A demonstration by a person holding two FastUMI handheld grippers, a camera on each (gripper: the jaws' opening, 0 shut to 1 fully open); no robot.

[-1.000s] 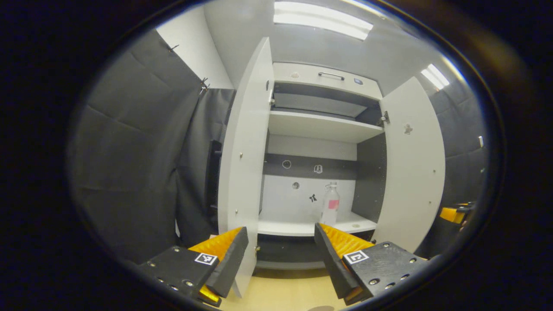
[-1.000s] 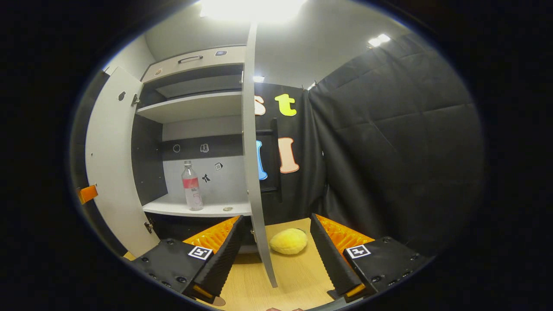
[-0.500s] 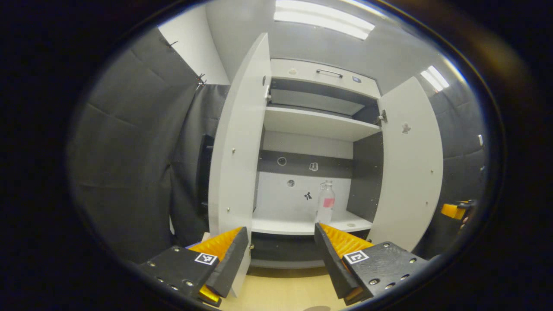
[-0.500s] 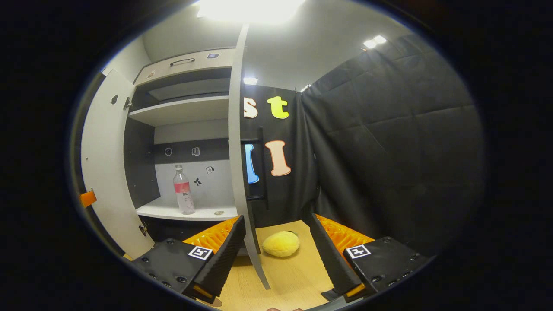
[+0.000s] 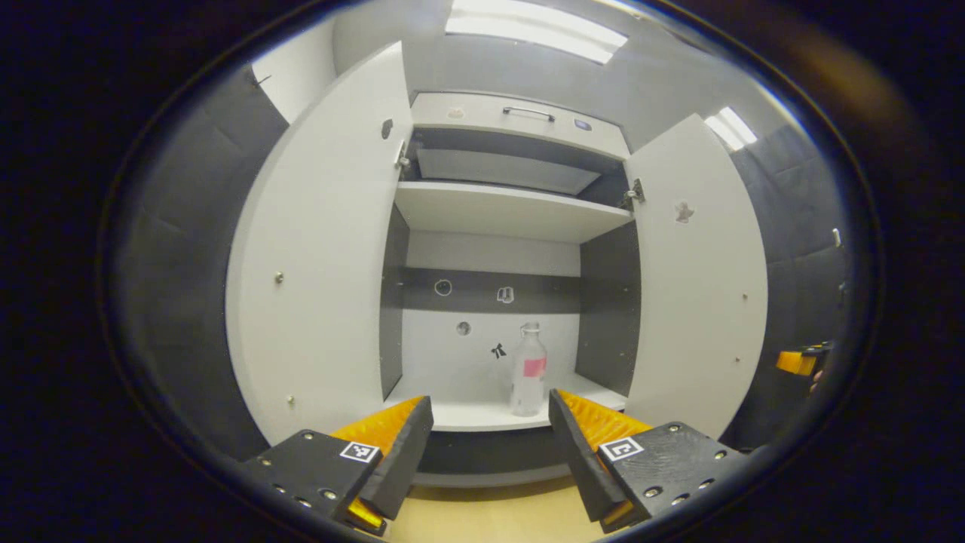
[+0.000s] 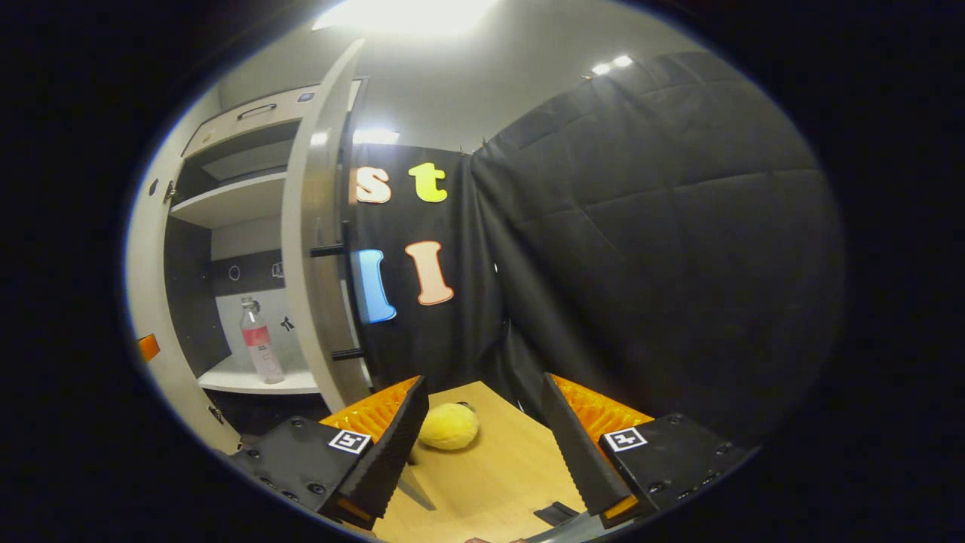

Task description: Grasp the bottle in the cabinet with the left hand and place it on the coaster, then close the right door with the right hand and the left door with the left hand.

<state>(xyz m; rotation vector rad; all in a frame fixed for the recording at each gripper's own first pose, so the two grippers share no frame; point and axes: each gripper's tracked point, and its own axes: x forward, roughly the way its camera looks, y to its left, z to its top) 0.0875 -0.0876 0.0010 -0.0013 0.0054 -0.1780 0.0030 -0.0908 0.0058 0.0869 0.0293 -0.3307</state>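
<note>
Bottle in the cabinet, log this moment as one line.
bottle: upright on lower shelf, ungrasped | left gripper: open, facing cabinet | right gripper: open | both doors open

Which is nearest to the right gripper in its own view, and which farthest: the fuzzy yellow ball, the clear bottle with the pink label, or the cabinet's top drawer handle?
1. Fuzzy yellow ball, on the wooden tabletop just beyond the right gripper, towards its left finger.
2. Clear plastic bottle with the pink label, upright on the cabinet's lower shelf, off to the left.
3. Top drawer handle, high up at the cabinet's top.
</note>
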